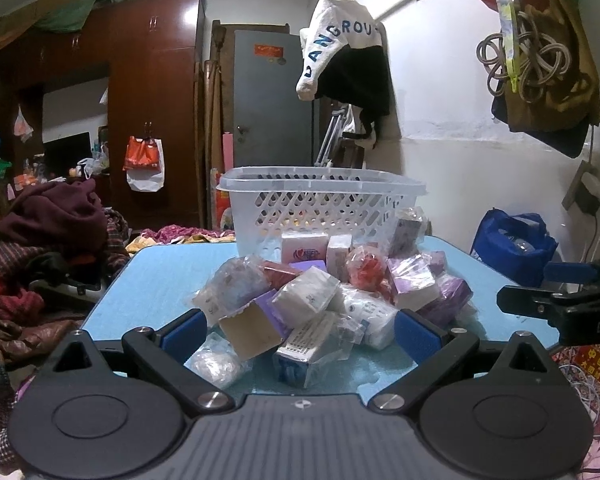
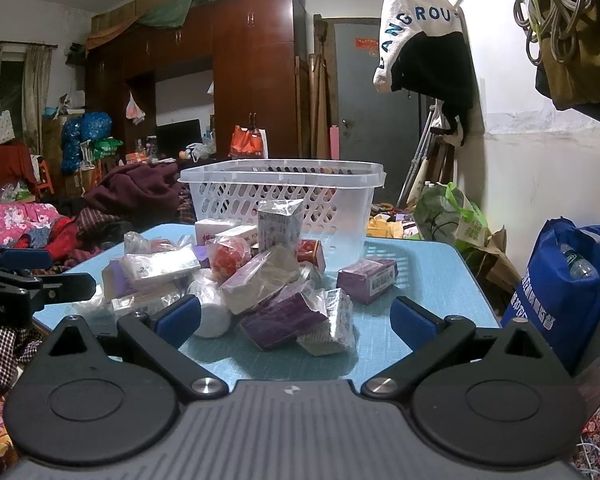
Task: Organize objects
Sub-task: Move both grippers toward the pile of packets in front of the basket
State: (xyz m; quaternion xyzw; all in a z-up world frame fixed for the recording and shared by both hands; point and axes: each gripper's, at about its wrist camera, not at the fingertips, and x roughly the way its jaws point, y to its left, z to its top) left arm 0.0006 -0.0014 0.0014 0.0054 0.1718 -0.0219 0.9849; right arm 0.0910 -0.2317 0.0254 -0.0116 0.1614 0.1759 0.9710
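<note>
A heap of small wrapped boxes and packets (image 1: pixel 316 300) lies on a light blue table (image 1: pixel 156 280), in front of a clear plastic lattice basket (image 1: pixel 320 204) at the table's far side. My left gripper (image 1: pixel 300 330) hovers at the near edge, open wide, its blue pads (image 1: pixel 182 330) flanking the nearest packets without touching them. In the right wrist view the same heap (image 2: pixel 260 280) and basket (image 2: pixel 280 196) appear. My right gripper (image 2: pixel 296 318) is open wide too, with a purple box (image 2: pixel 284 318) and a silver packet lying ahead between its fingers, untouched.
A purple box (image 2: pixel 366 278) lies apart on the table's right. Piled clothes (image 1: pixel 52 232) crowd the left side. A blue bag (image 2: pixel 560 292) stands at the right by the white wall. Wardrobes and a grey door (image 1: pixel 272 100) stand behind. Each gripper shows at the other view's edge.
</note>
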